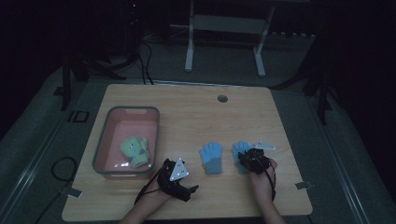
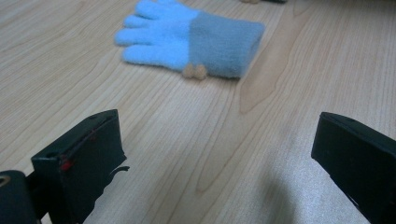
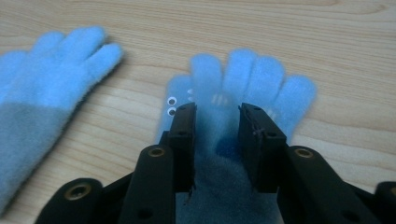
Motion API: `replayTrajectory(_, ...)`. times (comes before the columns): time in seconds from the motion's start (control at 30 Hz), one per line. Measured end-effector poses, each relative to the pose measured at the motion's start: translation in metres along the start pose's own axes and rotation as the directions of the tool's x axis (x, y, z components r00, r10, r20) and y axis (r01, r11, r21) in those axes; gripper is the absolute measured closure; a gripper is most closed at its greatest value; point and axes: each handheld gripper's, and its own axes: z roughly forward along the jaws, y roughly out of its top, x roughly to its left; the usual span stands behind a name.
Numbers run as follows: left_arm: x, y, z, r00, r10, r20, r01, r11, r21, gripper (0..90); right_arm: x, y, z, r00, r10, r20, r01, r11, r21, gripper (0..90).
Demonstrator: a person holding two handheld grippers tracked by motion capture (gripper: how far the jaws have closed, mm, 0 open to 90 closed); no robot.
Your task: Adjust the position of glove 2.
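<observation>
The right tongs [image 3: 217, 126] stand partly open over the fluffy blue glove with a grey cuff [image 3: 243, 79] near the wooden tabletop's [image 1: 196, 116] right edge, its palm between the jaws, pads not pressing. The left tongs [image 2: 215, 158], near the front edge, gape wide and empty

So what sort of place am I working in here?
Probably a lab or recording room, not a home: a light wooden desk with a cable hole stands on grey floor matting, a white metal equipment stand sits behind it in the dark, and black cables trail over the floor.
</observation>
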Motion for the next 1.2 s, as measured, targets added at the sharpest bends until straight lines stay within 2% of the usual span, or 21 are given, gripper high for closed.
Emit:
replayTrajectory(0.13,0.0,0.0,0.0,1.0,-0.002,0.001,0.002,1.0,-0.002,2.6,-0.004,0.006,-0.008,0.9992,-0.026,-0.032,0.026,1.0,-0.015,64.9)
replayTrajectory(0.2,0.0,0.001,0.0,1.0,-0.003,0.003,0.003,1.0,-0.005,2.6,-0.007,0.008,-0.011,0.9973,-0.059,-0.045,0.058,0.998,-0.014,64.2)
replayTrajectory(0.27,-0.001,0.001,0.0,1.0,0.001,0.005,-0.001,1.0,-0.005,2.6,-0.013,0.011,-0.014,0.991,-0.1,-0.088,0.098,0.995,-0.027,63.0)
replayTrajectory(0.3,-0.001,0.001,0.0,1.0,0.001,0.005,-0.001,1.0,-0.005,2.6,-0.017,0.012,-0.015,0.988,-0.136,-0.073,0.135,0.991,-0.02,63.2)
replayTrajectory(0.33,-0.001,0.001,0.0,1.0,-0.001,0.005,0.001,1.0,-0.004,2.6,-0.019,0.012,-0.015,0.9859,-0.147,-0.08,0.145,0.989,-0.023,63.2)
replayTrajectory(0.37,-0.001,0.001,0.0,1.0,-0.001,0.005,0.001,1.0,-0.003,2.6,-0.023,0.013,-0.016,0.9753,-0.177,-0.132,0.174,0.984,-0.035,63.1)
replayTrajectory(0.4,-0.001,0.0,0.0,1.0,-0.002,0.004,0.002,1.0,-0.001,2.6,-0.025,0.014,-0.017,0.9698,-0.205,-0.133,0.201,0.979,-0.038,63.2)
replayTrajectory(0.43,-0.001,0.001,0.001,1.0,-0.003,0.003,0.003,1.0,-0.002,2.6,-0.026,0.014,-0.019,0.963,-0.244,-0.114,0.242,0.97,-0.032,63.2)
replayTrajectory(0.47,-0.001,0.001,0.001,1.0,-0.003,0.003,0.003,1.0,-0.002,2.6,-0.026,0.014,-0.019,0.963,-0.244,-0.114,0.242,0.97,-0.032,63.2)
replayTrajectory(0.5,-0.001,0.001,0.001,1.0,-0.006,0.004,0.006,1.0,-0.005,2.6,-0.027,0.014,-0.019,0.954,-0.269,-0.132,0.267,0.963,-0.034,63.2)
replayTrajectory(0.53,-0.001,0.001,0.001,1.0,-0.007,0.004,0.007,1.0,-0.006,2.6,-0.03,0.012,-0.021,0.9311,-0.324,-0.167,0.321,0.946,-0.048,63.1)
replayTrajectory(0.6,0.0,0.001,0.001,0.9999,-0.009,0.005,0.009,0.9999,-0.005,2.6,-0.032,0.011,-0.02,0.9245,-0.323,-0.203,0.319,0.946,-0.05,61.8)
replayTrajectory(0.73,0.0,0.0,0.0,1.0,-0.005,0.005,0.005,1.0,-0.002,2.6,-0.035,0.009,-0.015,0.9266,-0.292,-0.236,0.29,0.956,-0.047,61.2)
replayTrajectory(0.9,0.0,0.0,0.001,1.0,-0.006,0.005,0.006,1.0,-0.001,2.6,-0.037,0.005,-0.006,0.9234,-0.293,-0.247,0.298,0.954,-0.021,60.9)
replayTrajectory(0.93,0.0,0.0,0.001,1.0,-0.006,0.005,0.006,1.0,-0.001,2.6,-0.037,0.004,-0.002,0.9231,-0.293,-0.249,0.303,0.953,0.001,61.9)
replayTrajectory(0.97,0.0,0.0,0.001,1.0,-0.006,0.004,0.006,1.0,-0.001,2.6,-0.039,0.001,0.0,0.9298,-0.271,-0.249,0.278,0.96,-0.007,69.2)
replayTrajectory(1.0,0.0,0.0,0.001,1.0,-0.006,0.004,0.006,1.0,-0.001,2.6,-0.039,0.002,0.0,0.9335,-0.266,-0.24,0.273,0.962,-0.004,75.8)
replayTrajectory(1.03,0.0,0.0,0.001,1.0,-0.004,0.004,0.004,1.0,0.0,2.6,-0.039,0.002,-0.001,0.9383,-0.262,-0.225,0.269,0.963,-0.001,78.6)
replayTrajectory(1.2,0.0,0.0,0.001,1.0,-0.005,0.003,0.005,1.0,-0.001,2.6,-0.032,-0.001,-0.002,0.949,-0.26,-0.178,0.263,0.965,-0.004,83.6)
